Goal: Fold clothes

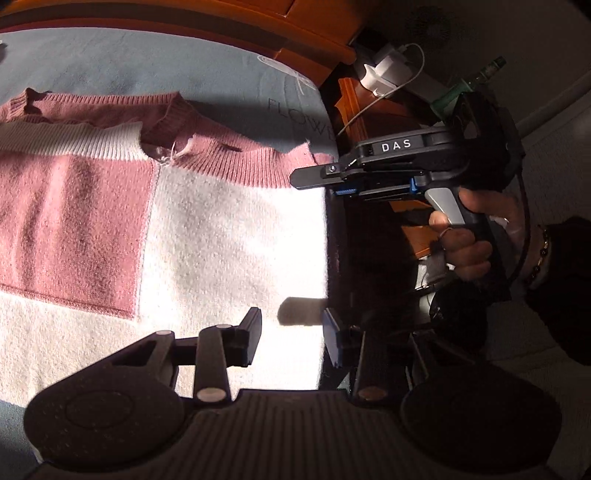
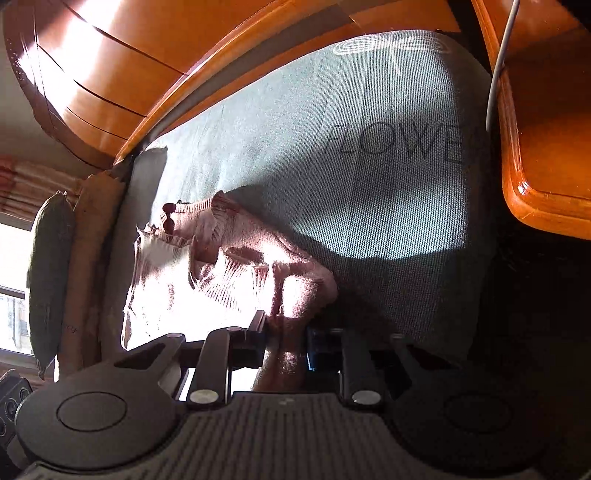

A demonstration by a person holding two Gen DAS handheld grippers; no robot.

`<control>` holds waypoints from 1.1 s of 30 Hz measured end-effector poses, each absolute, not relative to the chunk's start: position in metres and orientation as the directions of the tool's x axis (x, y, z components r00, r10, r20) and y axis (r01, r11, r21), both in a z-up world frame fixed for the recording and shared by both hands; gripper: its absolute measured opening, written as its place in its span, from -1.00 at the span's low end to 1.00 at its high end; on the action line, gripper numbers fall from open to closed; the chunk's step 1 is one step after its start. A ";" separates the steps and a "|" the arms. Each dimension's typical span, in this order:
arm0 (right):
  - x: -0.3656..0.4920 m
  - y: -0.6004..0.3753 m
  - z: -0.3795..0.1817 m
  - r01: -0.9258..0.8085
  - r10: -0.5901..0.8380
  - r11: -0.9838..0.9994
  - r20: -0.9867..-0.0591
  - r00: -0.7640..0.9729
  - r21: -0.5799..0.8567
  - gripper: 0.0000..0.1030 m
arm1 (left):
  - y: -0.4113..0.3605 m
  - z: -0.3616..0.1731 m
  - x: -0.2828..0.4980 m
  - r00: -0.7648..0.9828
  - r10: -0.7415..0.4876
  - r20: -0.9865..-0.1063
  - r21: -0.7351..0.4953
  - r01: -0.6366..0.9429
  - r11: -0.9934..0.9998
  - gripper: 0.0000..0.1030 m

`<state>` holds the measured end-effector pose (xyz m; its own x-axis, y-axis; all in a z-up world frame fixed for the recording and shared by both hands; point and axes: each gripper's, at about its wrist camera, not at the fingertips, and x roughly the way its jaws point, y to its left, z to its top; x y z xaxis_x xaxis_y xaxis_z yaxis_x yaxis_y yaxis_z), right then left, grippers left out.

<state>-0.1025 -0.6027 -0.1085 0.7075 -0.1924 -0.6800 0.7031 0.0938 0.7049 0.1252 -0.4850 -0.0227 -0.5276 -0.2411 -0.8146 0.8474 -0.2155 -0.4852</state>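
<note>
A pink and white knitted sweater (image 1: 184,229) lies spread flat on a grey-blue bed mat (image 1: 129,70). My left gripper (image 1: 291,341) hovers open over the white panel by the sweater's right edge, and its shadow falls on the knit. My right gripper (image 1: 301,177), held by a hand (image 1: 469,251), reaches in from the right to the pink ribbed hem corner. In the right wrist view, the right gripper (image 2: 286,343) is shut on a bunched fold of pink fabric of the sweater (image 2: 229,269). The rest of the garment stretches away to the left.
A wooden headboard (image 1: 221,22) runs along the far side of the bed. A wooden nightstand (image 2: 546,147) stands at the right with white chargers (image 1: 384,74), a cable and a green bottle (image 1: 454,96). A pillow (image 2: 48,280) leans at the far end near a window.
</note>
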 end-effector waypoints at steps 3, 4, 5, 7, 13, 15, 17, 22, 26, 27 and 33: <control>-0.100 -0.600 -0.086 0.708 -0.220 0.180 -0.673 0.706 0.683 -0.56 | -0.489 -0.024 0.117 -0.575 -0.241 -0.782 -0.532 0.817 -0.222 -0.30; -0.099 -0.598 -0.077 0.709 -0.230 0.217 -0.671 0.705 0.671 -0.56 | -0.490 -0.026 0.113 -0.584 -0.242 -0.775 -0.538 0.810 -0.232 -0.28; -0.097 -0.596 -0.073 0.718 -0.238 0.241 -0.678 0.696 0.653 -0.57 | -0.491 -0.030 0.109 -0.588 -0.242 -0.772 -0.541 0.807 -0.238 -0.25; -0.092 -0.596 -0.073 0.739 -0.239 0.278 -0.701 0.672 0.614 -0.56 | -0.495 -0.042 0.100 -0.594 -0.222 -0.774 -0.549 0.802 -0.233 -0.21; -0.098 -0.598 -0.093 0.822 -0.219 0.257 -0.798 0.561 0.508 -0.40 | -0.494 -0.054 0.090 -0.573 -0.205 -0.794 -0.531 0.817 -0.224 -0.19; -0.102 -0.592 -0.082 0.839 -0.244 0.291 -0.812 0.530 0.461 -0.36 | -0.489 -0.045 0.095 -0.574 -0.208 -0.792 -0.530 0.816 -0.231 -0.19; -0.108 -0.587 -0.067 0.859 -0.277 0.317 -0.827 0.490 0.402 -0.36 | -0.482 -0.036 0.100 -0.554 -0.221 -0.803 -0.503 0.828 -0.250 -0.19; -0.105 -0.572 -0.038 0.798 -0.277 0.408 -0.772 0.572 0.444 -0.36 | -0.469 -0.031 0.100 -0.500 -0.248 -0.830 -0.420 0.852 -0.313 -0.17; -0.074 -0.557 -0.046 0.713 -0.164 0.500 -0.755 0.635 0.491 -0.36 | -0.467 -0.043 0.087 -0.498 -0.245 -0.832 -0.402 0.845 -0.352 -0.17; -0.066 -0.552 -0.054 0.713 -0.151 0.519 -0.770 0.620 0.472 -0.36 | -0.467 -0.047 0.082 -0.504 -0.249 -0.827 -0.403 0.841 -0.361 -0.17; -0.065 -0.543 -0.078 0.784 -0.152 0.492 -0.850 0.505 0.379 -0.35 | -0.468 -0.062 0.075 -0.510 -0.269 -0.817 -0.434 0.852 -0.294 -0.09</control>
